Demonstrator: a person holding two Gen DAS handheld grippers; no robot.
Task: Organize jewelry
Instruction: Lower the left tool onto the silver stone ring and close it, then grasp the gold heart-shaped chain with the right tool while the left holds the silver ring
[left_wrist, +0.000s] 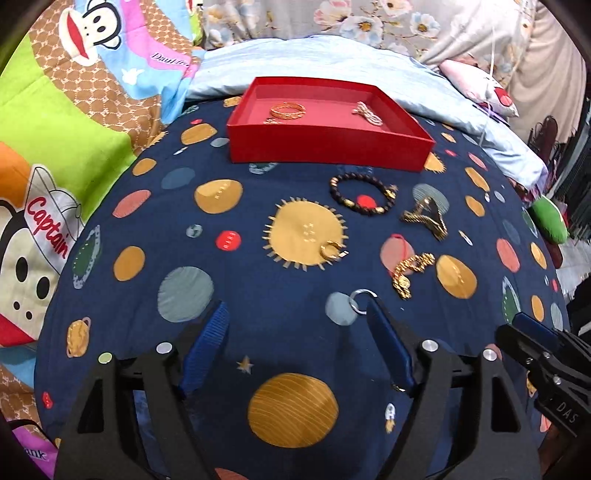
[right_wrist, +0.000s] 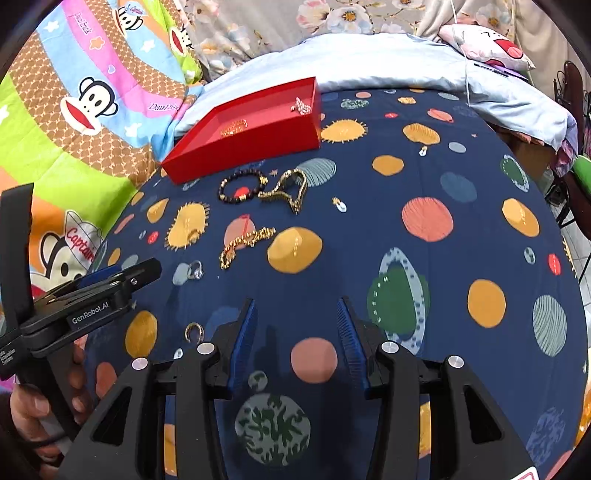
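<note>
Being approached by the spread left gripper (left_wrist: 295, 314), the silver ring (left_wrist: 361, 300) is judged light, rigid, slippery; band edges are being advised. The right gripper (right_wrist: 295, 317) is being held apart, empty.

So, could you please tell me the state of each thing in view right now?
Red box: open, two pieces inside.
Bead bracelet: on the bedspread, outside the box.
Silver ring: on the bedspread, by a fingertip.
Left hand-held gripper: open, empty.
Right hand-held gripper: open, empty.
</note>
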